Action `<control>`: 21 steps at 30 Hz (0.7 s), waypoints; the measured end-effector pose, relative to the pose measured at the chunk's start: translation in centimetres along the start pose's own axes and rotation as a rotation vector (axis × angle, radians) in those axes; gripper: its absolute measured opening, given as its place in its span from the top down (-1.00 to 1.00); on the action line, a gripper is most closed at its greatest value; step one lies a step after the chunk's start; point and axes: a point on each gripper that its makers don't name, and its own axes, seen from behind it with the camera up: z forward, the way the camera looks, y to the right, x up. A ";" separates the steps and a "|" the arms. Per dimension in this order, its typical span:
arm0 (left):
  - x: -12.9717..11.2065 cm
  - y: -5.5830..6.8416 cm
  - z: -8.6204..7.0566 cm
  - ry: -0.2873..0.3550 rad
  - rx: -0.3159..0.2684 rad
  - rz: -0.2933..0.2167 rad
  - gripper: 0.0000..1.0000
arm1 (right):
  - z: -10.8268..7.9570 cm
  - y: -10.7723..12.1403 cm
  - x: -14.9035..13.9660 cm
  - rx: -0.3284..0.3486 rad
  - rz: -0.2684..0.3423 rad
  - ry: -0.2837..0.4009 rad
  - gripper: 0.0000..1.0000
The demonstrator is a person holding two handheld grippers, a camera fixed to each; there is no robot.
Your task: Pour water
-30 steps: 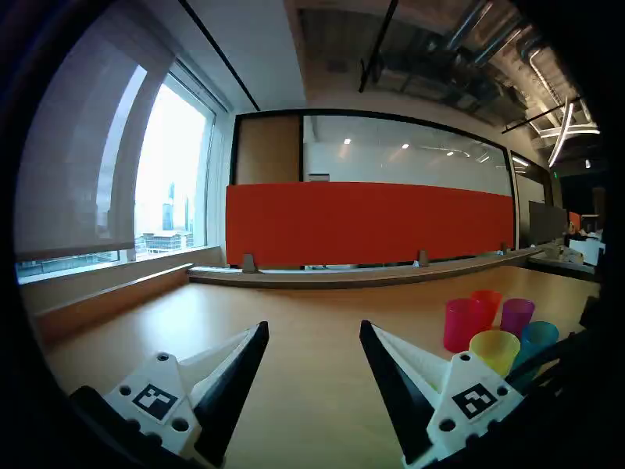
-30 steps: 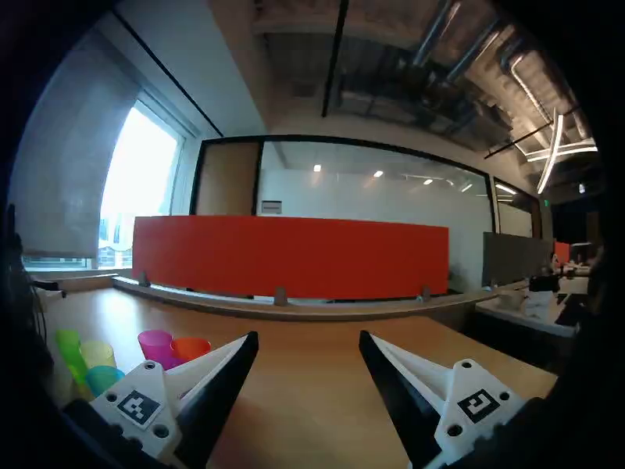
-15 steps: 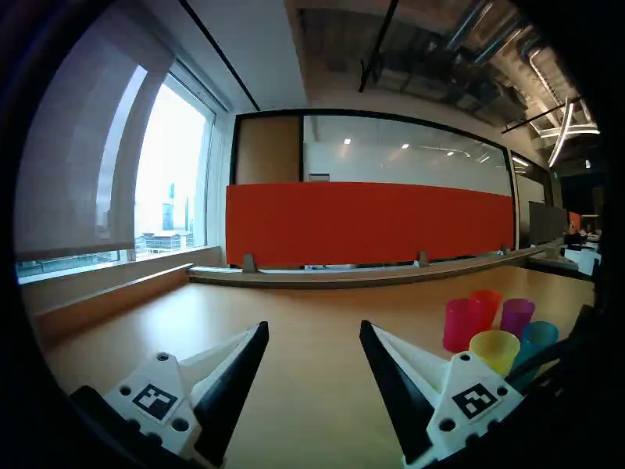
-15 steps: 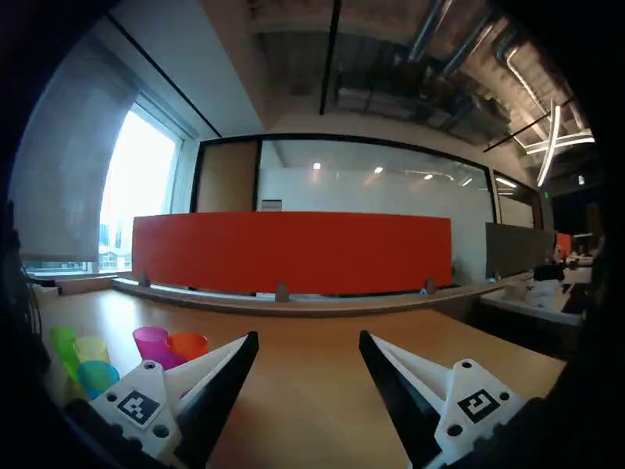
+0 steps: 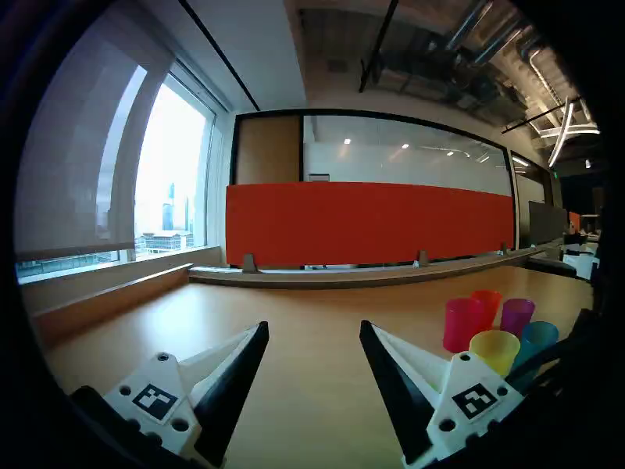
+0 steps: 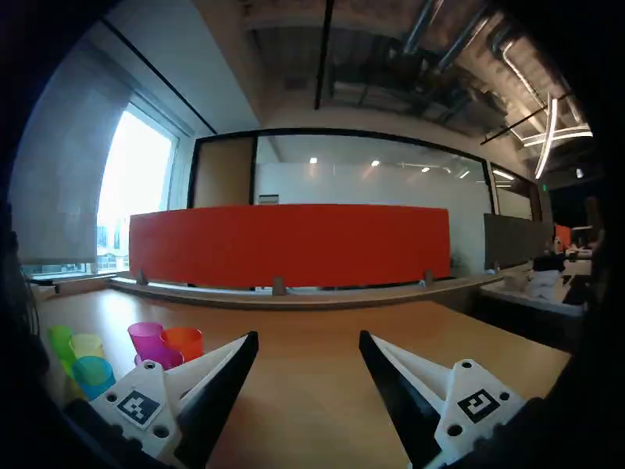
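Left gripper view: the left gripper (image 5: 312, 328) points across the bench (image 5: 234, 313), jaws spread wide with nothing between them. The cups (image 5: 461, 324) stand in a tight cluster on the bench to the right of the right finger — pink, orange, purple, yellow and teal. The yellow cup (image 5: 494, 348) is nearest that finger. A red screen (image 5: 367, 223) runs along the bench's far edge, with a window (image 5: 168, 187) to the left.

Right gripper view: the right gripper (image 6: 307, 338) also points across the bench, jaws released and empty. Here the cups are at the left, beside and partly behind the left finger — green, yellow and teal outermost, magenta and orange closer in. The screen crosses the far edge.
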 end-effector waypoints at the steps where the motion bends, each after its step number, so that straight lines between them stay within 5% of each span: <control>1: 0.0 0.0 0.0 0.000 0.000 0.000 -0.72 | 0.0 0.0 -0.1 0.001 0.001 -0.003 -1.00; 21: 0.1 0.0 0.0 0.000 0.000 0.000 -0.72 | 0.3 -0.6 -1.0 0.014 -0.007 -0.037 -1.00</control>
